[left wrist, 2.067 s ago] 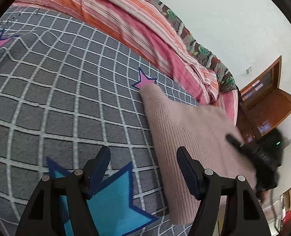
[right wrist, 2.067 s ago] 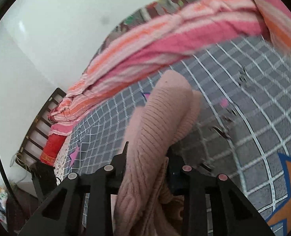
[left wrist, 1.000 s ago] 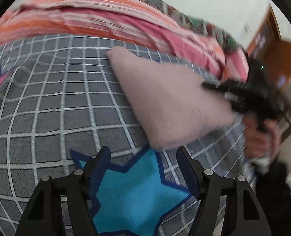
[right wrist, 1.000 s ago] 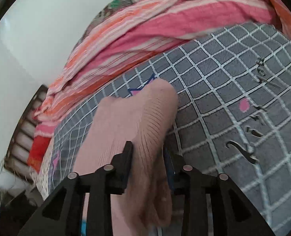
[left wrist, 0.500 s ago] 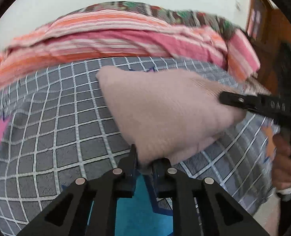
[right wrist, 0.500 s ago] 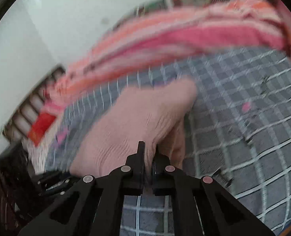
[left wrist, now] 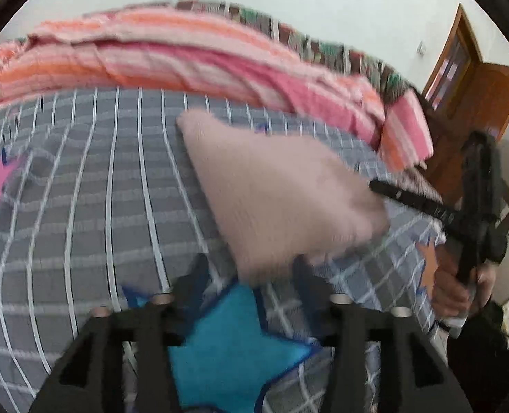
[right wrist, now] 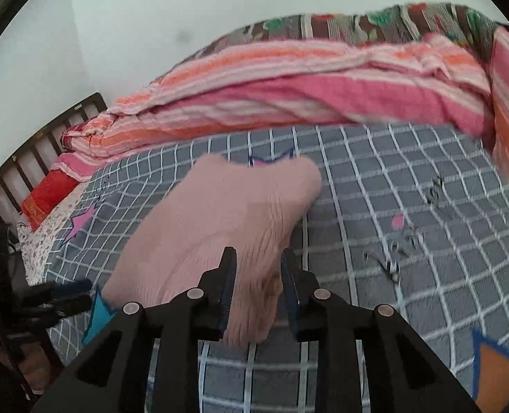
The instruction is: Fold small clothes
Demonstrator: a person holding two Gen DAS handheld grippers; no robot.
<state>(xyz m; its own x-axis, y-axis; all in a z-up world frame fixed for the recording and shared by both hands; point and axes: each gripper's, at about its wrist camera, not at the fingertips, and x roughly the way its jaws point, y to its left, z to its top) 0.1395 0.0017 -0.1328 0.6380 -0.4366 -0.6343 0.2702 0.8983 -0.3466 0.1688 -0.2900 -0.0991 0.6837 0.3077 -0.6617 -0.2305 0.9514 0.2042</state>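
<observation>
A folded pale pink ribbed knit garment (left wrist: 275, 186) lies on the bed, on a grey bedsheet with a white grid and coloured stars (left wrist: 82, 206). A rumpled pink-and-orange striped blanket (left wrist: 185, 58) is heaped along the far side of the sheet, beyond the garment.

The left hand-held gripper (left wrist: 251, 275) sits at the near corner of the garment, just above a blue star printed on the sheet. Its jaws have just been opening and now stand moderately apart, with the corner of the knit loose between them, not pinched.

The right hand-held gripper (right wrist: 258, 275) is at the garment's other near corner. Its jaws have also just been opening; the gap is narrow, a fold of pink knit fills it, and blur hides whether the pads press.
</observation>
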